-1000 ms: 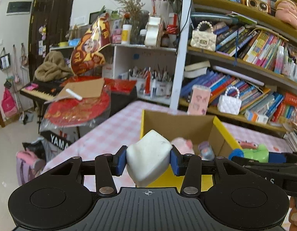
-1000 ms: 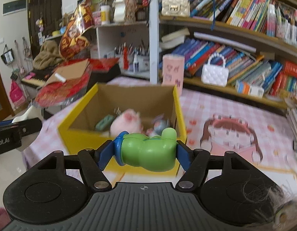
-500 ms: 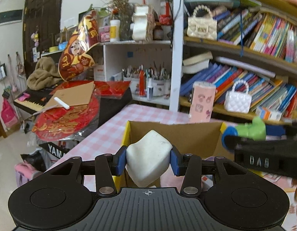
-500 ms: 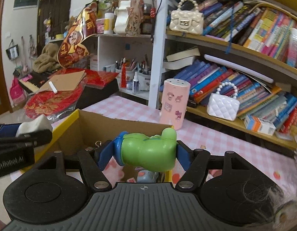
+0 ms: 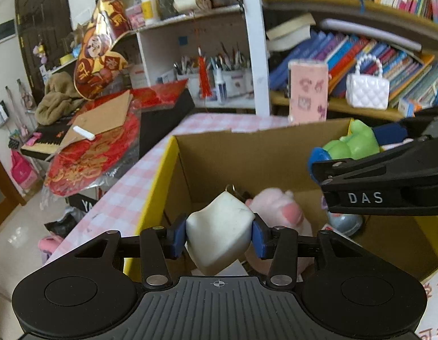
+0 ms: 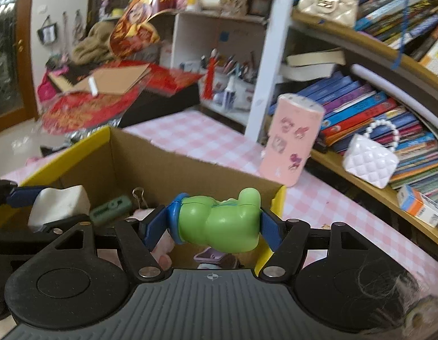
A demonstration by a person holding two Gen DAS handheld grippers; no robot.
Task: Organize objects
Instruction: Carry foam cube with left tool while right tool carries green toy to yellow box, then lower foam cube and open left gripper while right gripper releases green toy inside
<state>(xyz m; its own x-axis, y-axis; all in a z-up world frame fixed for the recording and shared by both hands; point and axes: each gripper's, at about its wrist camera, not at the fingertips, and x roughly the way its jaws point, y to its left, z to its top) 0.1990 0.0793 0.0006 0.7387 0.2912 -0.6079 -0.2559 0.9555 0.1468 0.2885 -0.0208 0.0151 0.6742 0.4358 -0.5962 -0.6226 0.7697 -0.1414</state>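
A white squishy block sits between the blue pads of my left gripper; the jaws are opening, with the pads still touching its sides. It hangs over the near left part of the open cardboard box with yellow outer walls. My right gripper is shut on a green plastic toy with a blue end, held above the box's near right corner. Inside lie a pink plush, a bluish round toy, a dark green piece and a binder clip.
The box stands on a pink checked tablecloth. Behind it stand a pink cylinder with stickers and a white shelf post. A white quilted handbag and rows of books fill the shelves at right. A keyboard piled with red items is at left.
Both grippers have moved forward and down over the box, each still carrying its object. The box interior now fills the lower view, and the two grippers are close side by side.
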